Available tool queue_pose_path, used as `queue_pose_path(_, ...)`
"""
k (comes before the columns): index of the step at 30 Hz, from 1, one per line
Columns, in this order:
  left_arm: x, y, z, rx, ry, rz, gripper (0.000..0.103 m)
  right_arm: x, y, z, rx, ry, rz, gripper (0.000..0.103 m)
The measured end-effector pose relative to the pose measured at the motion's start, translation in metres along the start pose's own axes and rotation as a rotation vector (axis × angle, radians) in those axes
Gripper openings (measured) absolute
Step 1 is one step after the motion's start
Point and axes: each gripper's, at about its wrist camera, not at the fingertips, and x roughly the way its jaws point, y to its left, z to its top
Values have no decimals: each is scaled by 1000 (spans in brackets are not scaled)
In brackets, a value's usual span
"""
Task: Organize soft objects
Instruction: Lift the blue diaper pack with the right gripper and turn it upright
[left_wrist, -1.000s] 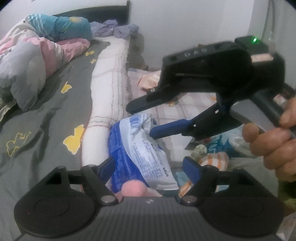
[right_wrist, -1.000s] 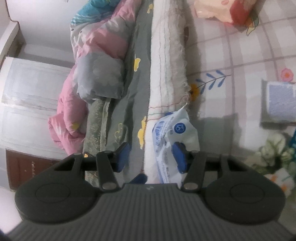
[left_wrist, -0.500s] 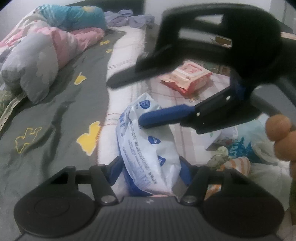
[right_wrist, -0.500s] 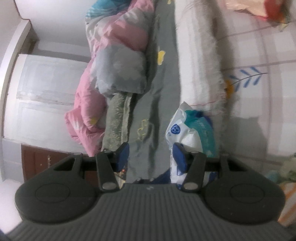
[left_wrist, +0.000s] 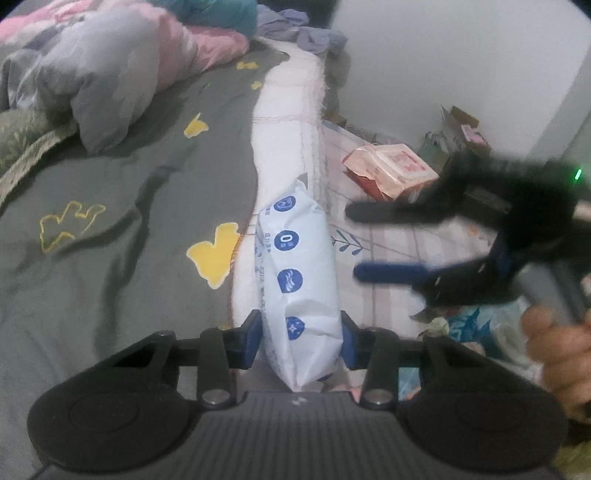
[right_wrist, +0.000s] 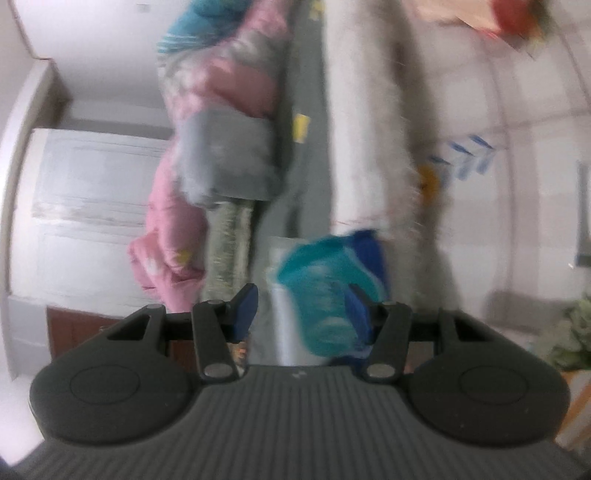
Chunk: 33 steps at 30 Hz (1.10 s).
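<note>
Your left tongs (left_wrist: 300, 339) have just been closing and now pinch the white pack (left_wrist: 299, 284); right tongs (left_wrist: 388, 243) sit spread, empty. Slick film could slip out onto the bed (left_wrist: 110, 240).

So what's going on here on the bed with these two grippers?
A person is sorting soft things on a bed, with a hand-held gripper in each hand. The left hand-held gripper has just been closing its jaws and now squeezes a white-and-blue soft pack lying along the edge of the grey bedsheet. The right hand-held gripper hangs beside it with its jaws apart; whether it grips anything is too blurred to tell. A red-and-white pack lies farther back, untouched.
</note>
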Motion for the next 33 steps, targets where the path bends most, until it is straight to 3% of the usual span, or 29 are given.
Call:
queue_pose_path(5, -4, 0, -2, -36, -25, -34, 33, 18, -26, -3, 80, 19, -27, 53)
queue_pose_path(11, -16, 0, 4, -101, -66, -136, 32, 9, -36, -2, 141, 1, 54, 56)
queue_pose_path(16, -33, -15, 6, -121, -105, -234, 32, -17, -37, -1, 197, -23, 136, 69)
queue_pose_path(26, -64, -61, -3, -122, -174, -393, 31, -87, -38, -17, 233, -42, 266, 74)
queue_pose_path(29, -68, -81, -8, -102, -174, -444, 31, -120, -34, -26, 197, -67, 282, 72)
queue_pose_path(31, -68, -99, -13, -77, -166, -467, 32, -150, -30, -34, 142, -106, 269, 61)
queue_pose_path(33, -68, -118, -17, -55, -158, -509, 32, -182, -27, -43, 84, -152, 237, 56)
